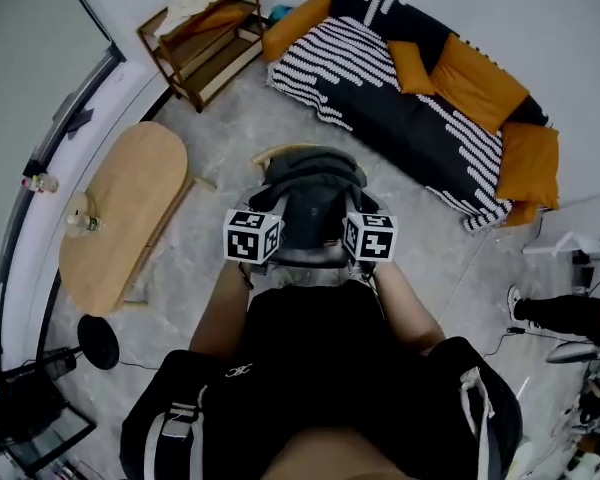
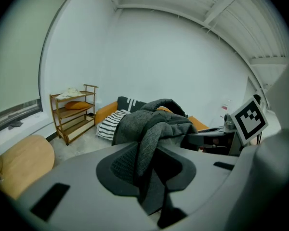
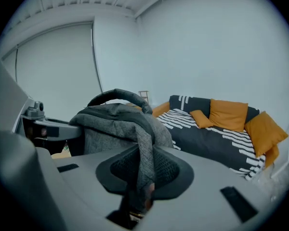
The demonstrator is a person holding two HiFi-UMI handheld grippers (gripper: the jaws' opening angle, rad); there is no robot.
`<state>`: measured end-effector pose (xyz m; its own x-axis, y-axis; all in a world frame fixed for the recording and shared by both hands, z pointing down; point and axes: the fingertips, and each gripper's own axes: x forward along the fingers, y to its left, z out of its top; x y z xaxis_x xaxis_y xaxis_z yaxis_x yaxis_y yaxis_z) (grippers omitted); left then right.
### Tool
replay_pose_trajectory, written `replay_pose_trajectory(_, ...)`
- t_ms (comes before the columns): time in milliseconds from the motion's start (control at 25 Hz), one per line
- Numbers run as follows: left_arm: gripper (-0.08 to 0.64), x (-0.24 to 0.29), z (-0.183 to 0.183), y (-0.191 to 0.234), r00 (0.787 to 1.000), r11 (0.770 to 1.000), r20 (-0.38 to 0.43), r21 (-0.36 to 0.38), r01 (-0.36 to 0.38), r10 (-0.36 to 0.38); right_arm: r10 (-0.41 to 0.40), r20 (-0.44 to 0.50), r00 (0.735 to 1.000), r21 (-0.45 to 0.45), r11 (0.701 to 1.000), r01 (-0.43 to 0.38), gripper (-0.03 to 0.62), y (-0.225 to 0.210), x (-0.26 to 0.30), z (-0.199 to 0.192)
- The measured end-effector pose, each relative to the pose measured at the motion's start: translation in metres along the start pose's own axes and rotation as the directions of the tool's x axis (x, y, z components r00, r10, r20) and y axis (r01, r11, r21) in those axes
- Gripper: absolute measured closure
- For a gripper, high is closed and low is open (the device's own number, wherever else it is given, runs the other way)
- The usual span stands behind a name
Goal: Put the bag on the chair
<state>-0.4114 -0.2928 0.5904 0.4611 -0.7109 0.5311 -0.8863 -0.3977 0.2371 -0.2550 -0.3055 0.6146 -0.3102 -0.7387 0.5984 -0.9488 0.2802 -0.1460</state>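
Now, L gripper (image 2: 149,170) jaws pinching grey bag (image 2: 156,121) fabric, R gripper (image 3: 142,170) jaws likewise, both part-closed.

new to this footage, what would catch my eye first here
A grey bag hangs at centre, its fabric pinched by the left gripper and the right gripper. Beyond it at upper right sprawls a black-and-white striped sofa with orange cushions; an oval wooden table stands at left.
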Motion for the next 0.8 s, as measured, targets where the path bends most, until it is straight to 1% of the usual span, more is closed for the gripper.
replay_pose_trajectory(120, 0.466, 0.019, -0.03, 0.004, 0.996, 0.999, -0.085, -0.016, 0.032, -0.033, -0.031, -0.062, 0.998, 0.024, 0.999, 0.033, 0.509, -0.007, 0.015, -0.027)
replay_pose_trajectory(200, 0.466, 0.032, -0.055, 0.005, 0.987, 0.998, -0.149, -0.038, 0.047, -0.052, -0.048, -0.108, 0.993, 0.018, 0.999, 0.05, 0.508, -0.015, 0.025, -0.049)
replay_pose_trajectory(240, 0.468, 0.04, -0.07, 0.005, 0.981, 0.998, -0.185, -0.034, 0.053, -0.059, -0.054, -0.134, 0.989, 0.007, 0.998, 0.055, 0.508, -0.019, 0.031, -0.061)
replay_pose_trajectory(320, 0.466, 0.055, -0.102, 0.009, 0.968, 0.998, -0.244, 0.02, 0.067, -0.06, -0.058, -0.173, 0.983, -0.032, 0.998, 0.053, 0.508, -0.023, 0.045, -0.086)
replay_pose_trajectory(360, 0.468, 0.061, -0.113, 0.011, 0.967, 0.996, -0.246, 0.054, 0.075, -0.06, -0.058, -0.168, 0.984, -0.061, 0.997, 0.049, 0.506, -0.023, 0.052, -0.096)
replay_pose_trajectory(400, 0.472, 0.064, -0.119, 0.014, 0.971, 0.994, -0.23, 0.076, 0.081, -0.062, -0.061, -0.145, 0.988, -0.098, 0.994, 0.047, 0.508, -0.022, 0.057, -0.102)
replay_pose_trajectory(480, 0.471, 0.069, -0.118, 0.021, 0.977, 0.993, -0.204, 0.085, 0.085, -0.066, -0.064, -0.111, 0.992, -0.155, 0.987, 0.046, 0.505, -0.019, 0.064, -0.101)
replay_pose_trajectory(680, 0.469, 0.082, -0.115, 0.033, 0.987, 0.988, -0.15, 0.131, 0.084, -0.063, -0.051, -0.119, 0.992, -0.178, 0.984, 0.029, 0.503, -0.02, 0.078, -0.099)
replay_pose_trajectory(800, 0.466, 0.089, -0.112, 0.039, 0.992, 0.988, -0.119, 0.143, 0.058, -0.041, -0.049, -0.1, 0.994, -0.206, 0.978, 0.027, 0.502, -0.022, 0.087, -0.095)
